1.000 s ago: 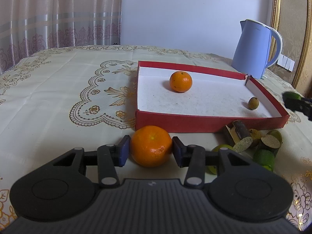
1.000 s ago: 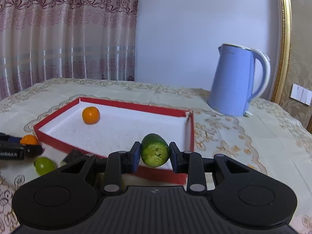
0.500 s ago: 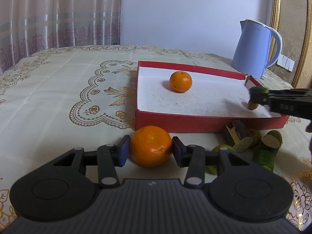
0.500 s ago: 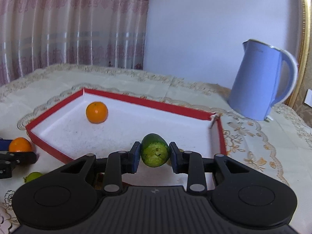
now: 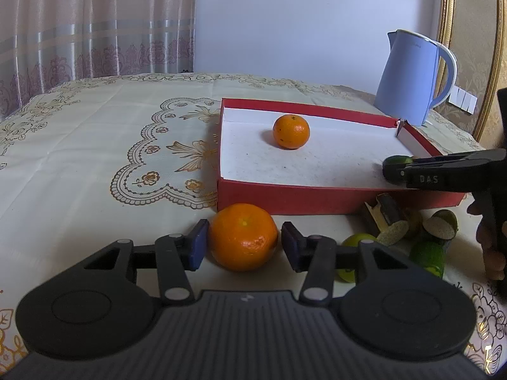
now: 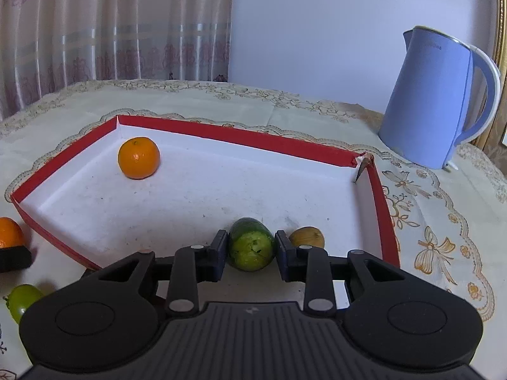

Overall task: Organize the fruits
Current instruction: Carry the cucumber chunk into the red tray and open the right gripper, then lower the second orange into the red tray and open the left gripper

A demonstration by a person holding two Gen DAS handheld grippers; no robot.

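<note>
An orange [image 5: 243, 237] sits on the tablecloth just in front of the red tray [image 5: 317, 201]. My left gripper [image 5: 243, 247] straddles it with its jaws opening, and a gap shows at the right pad. Another orange [image 5: 291, 131] lies inside the tray at the back left. My right gripper [image 6: 251, 250] is shut on a green fruit piece [image 6: 251, 243], low over the tray's near right corner. A small yellow-brown fruit [image 6: 306, 237] lies beside it on the tray floor. From the left wrist view the right gripper [image 5: 393, 171] reaches in from the right.
A blue kettle [image 6: 434, 101] stands behind the tray's far right corner. Several cut and whole green fruits [image 5: 427, 253] lie on the cloth in front of the tray's right end. A person's hand [image 5: 491, 253] is at the right edge. Curtains hang behind the table.
My right gripper has carried the green fruit piece in over the tray and lower, next to the small yellow-brown fruit. My left gripper's jaws have widened slightly around the orange.
</note>
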